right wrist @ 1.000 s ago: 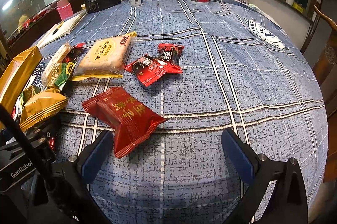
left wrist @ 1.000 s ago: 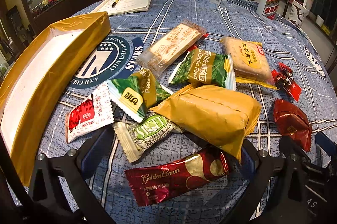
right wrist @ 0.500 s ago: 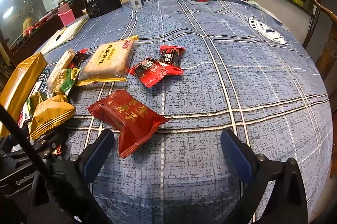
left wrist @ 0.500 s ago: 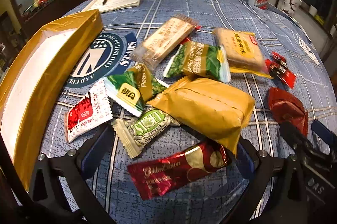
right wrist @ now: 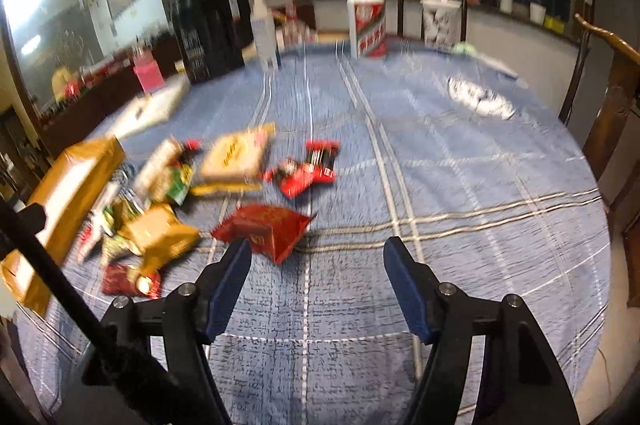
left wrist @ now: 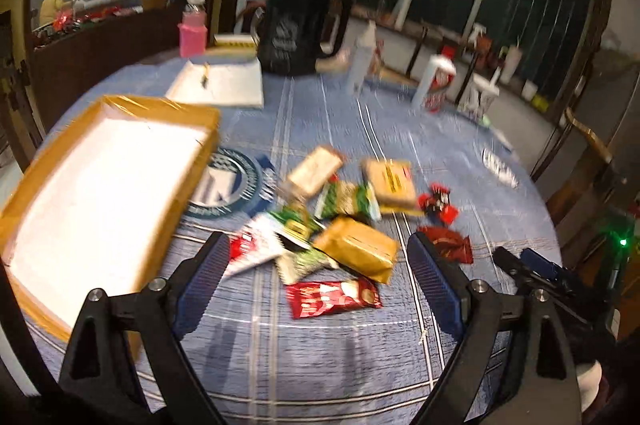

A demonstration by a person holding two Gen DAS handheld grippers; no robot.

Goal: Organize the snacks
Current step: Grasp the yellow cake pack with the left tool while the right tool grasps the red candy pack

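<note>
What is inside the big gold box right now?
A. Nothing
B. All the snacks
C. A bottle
A: the gold box shows only its bare white bottom, while the snacks lie in a pile on the blue cloth beside it.

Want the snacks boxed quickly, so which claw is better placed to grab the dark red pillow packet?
Right claw: probably, the dark red packet lies beside its open jaws, while the left claw faces the snack pile.
</note>
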